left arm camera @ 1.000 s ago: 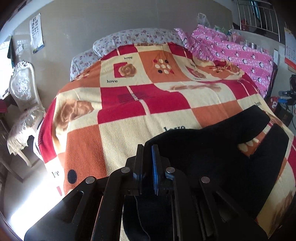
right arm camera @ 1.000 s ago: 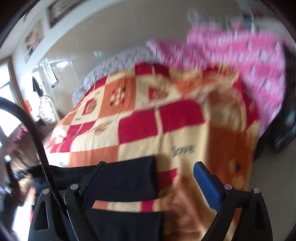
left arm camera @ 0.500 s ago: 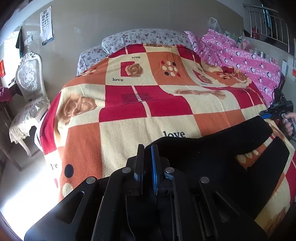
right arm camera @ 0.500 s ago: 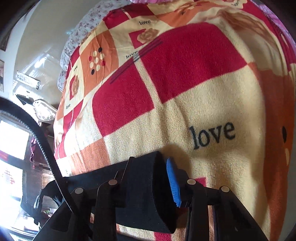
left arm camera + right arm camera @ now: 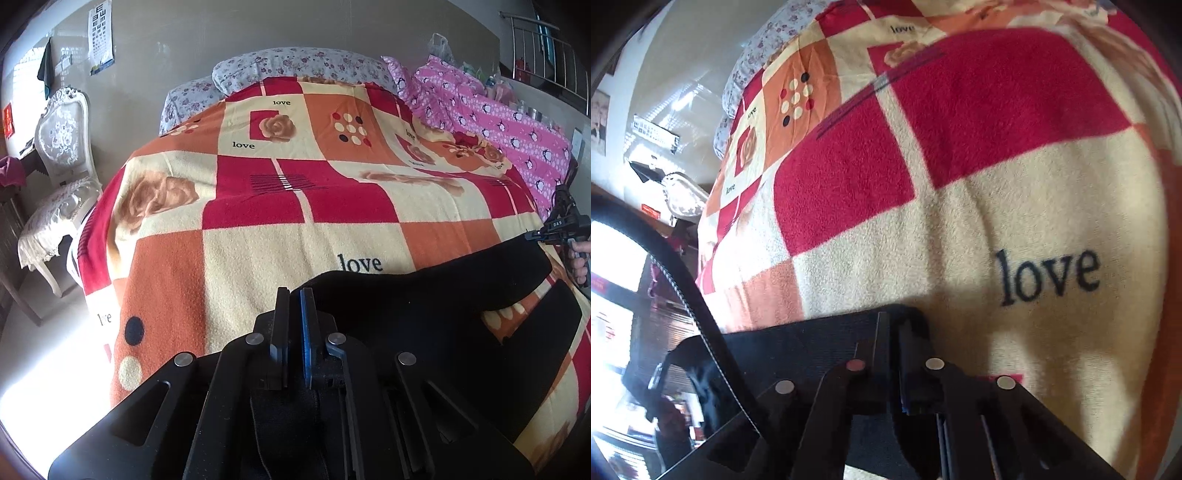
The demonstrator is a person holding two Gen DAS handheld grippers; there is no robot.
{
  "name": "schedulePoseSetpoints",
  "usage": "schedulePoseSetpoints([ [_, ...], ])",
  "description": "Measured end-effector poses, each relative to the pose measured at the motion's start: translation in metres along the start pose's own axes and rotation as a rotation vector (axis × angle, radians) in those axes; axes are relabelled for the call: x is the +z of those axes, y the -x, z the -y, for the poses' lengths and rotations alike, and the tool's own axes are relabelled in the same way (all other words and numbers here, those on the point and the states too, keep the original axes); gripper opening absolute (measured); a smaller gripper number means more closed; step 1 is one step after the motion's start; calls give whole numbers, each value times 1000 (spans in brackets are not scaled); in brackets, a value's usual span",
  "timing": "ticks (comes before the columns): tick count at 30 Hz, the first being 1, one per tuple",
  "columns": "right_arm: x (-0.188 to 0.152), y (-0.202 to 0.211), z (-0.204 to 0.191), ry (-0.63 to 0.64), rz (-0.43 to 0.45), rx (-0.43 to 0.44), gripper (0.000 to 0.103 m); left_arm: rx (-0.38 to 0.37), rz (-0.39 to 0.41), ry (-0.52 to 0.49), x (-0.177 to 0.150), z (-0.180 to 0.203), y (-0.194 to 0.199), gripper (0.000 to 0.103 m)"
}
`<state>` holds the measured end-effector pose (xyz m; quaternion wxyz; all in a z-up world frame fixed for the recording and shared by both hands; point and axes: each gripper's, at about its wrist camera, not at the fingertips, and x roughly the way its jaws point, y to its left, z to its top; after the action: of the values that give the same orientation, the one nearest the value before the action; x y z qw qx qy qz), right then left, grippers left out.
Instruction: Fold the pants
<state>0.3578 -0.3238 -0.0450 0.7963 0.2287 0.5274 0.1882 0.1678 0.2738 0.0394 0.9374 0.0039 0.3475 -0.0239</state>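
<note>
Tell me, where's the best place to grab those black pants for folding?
At the ends, I think: the pants lie flat on the blanket, so only edges offer a pinch. The left gripper clamps the near end; the right gripper clamps a leg's cuff edge.

The left gripper points down at a slant, its two fingers pinched together on black cloth. The right gripper also tilts downward, its fingers closed tight on a black cloth edge. In the left camera's view, a bare hand at the far right edge holds the right gripper's handle.
</note>
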Motion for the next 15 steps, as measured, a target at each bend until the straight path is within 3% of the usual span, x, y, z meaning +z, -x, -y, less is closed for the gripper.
schedulePoseSetpoints([
  [7,-39,54,-30,215,119,45,2,-12,26,-74,-32,1,38,4],
  [15,-131,104,-37,447,171,57,2,-35,54,-17,-102,-14,90,4],
])
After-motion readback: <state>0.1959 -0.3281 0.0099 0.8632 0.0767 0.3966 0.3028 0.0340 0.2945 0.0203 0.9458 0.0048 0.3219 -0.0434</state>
